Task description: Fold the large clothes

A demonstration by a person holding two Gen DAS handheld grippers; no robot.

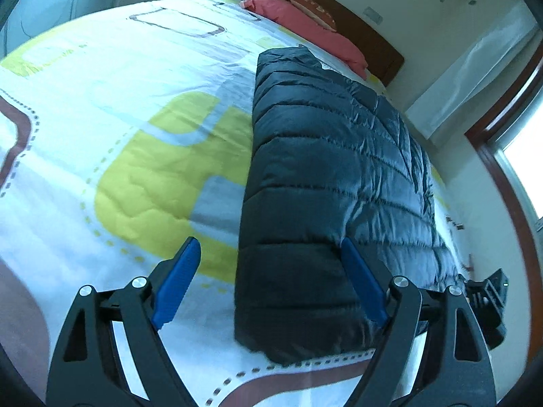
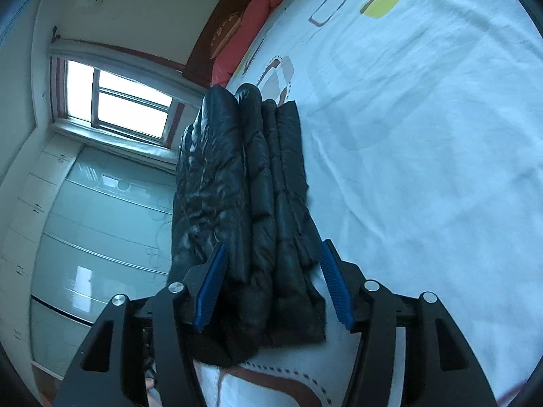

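A dark quilted puffer jacket [image 1: 325,176] lies folded into a long thick bundle on the bed. My left gripper [image 1: 271,281] is open; its blue pads [image 1: 178,285] straddle the bundle's near left corner, the right pad against the fabric. In the right wrist view the jacket [image 2: 244,196] shows edge-on as several stacked layers. My right gripper [image 2: 271,285] is open with the stacked layers between its blue pads [image 2: 210,288], not squeezed.
The bed has a white sheet [image 1: 118,118] with yellow and brown shapes. A pink pillow [image 1: 305,23] and wooden headboard [image 1: 373,40] are at the far end. A window [image 2: 129,101] and glass wardrobe doors [image 2: 101,224] stand beside the bed.
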